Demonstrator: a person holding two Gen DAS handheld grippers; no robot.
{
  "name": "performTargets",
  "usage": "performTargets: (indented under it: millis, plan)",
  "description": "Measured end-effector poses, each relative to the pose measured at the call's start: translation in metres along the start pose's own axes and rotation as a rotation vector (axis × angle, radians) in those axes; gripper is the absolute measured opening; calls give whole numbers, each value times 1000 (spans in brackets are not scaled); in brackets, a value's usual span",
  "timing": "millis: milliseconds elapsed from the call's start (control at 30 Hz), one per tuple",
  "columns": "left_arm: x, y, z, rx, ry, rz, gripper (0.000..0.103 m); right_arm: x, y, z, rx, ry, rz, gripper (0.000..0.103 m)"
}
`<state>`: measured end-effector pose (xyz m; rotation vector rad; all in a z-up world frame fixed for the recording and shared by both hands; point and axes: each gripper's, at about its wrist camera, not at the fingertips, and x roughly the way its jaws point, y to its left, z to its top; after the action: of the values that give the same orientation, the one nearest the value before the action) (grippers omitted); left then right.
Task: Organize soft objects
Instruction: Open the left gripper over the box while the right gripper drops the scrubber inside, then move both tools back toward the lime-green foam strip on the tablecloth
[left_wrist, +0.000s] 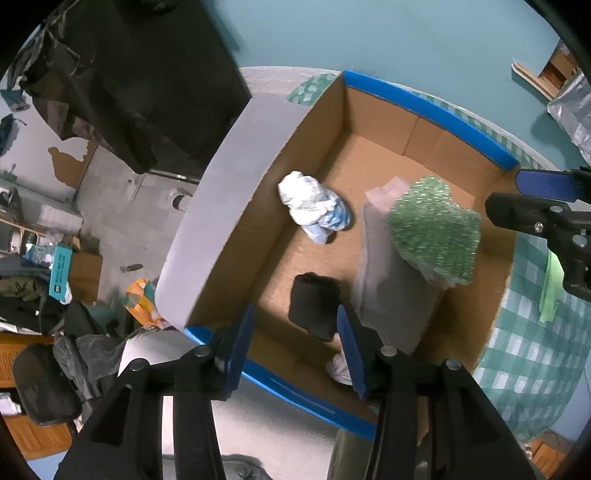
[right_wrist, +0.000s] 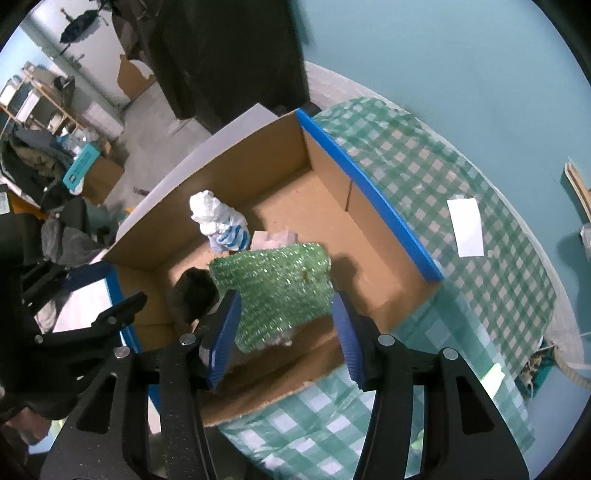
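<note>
An open cardboard box (left_wrist: 424, 96) (right_wrist: 373, 199) with blue-taped edges stands on a green checked cloth. Inside lie a white-and-blue striped bundle (left_wrist: 314, 208) (right_wrist: 218, 221), a black soft item (left_wrist: 314, 306) (right_wrist: 194, 293), a grey cushion (left_wrist: 391, 295) and a sparkly green cloth (left_wrist: 434, 229) (right_wrist: 277, 291) on top of it. My left gripper (left_wrist: 295, 350) is open and empty above the box's near edge, just over the black item. My right gripper (right_wrist: 286, 336) is open and empty above the green cloth; it also shows in the left wrist view (left_wrist: 546, 206).
The checked tablecloth (right_wrist: 461, 240) carries a white paper (right_wrist: 466, 227) and a light green item (left_wrist: 550, 291). A teal wall is behind. Left of the table lie a dark hanging cloth (left_wrist: 140, 85), floor clutter, cardboard boxes (left_wrist: 85, 273) and clothes.
</note>
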<state>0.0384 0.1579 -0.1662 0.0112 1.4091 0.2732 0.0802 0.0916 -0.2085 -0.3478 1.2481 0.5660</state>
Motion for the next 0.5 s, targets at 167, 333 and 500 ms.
performTargets:
  millis: [167, 333, 500]
  plan:
    - [-8, -8, -2, 6, -9, -19, 48, -14, -10, -12, 16, -20, -5, 55]
    - [-18, -22, -5, 26, -22, -31, 49, -26, -24, -28, 36, -28, -16, 55]
    - [-24, -36, -8, 48, -26, -43, 49, -34, -40, -47, 63, -32, -26, 55]
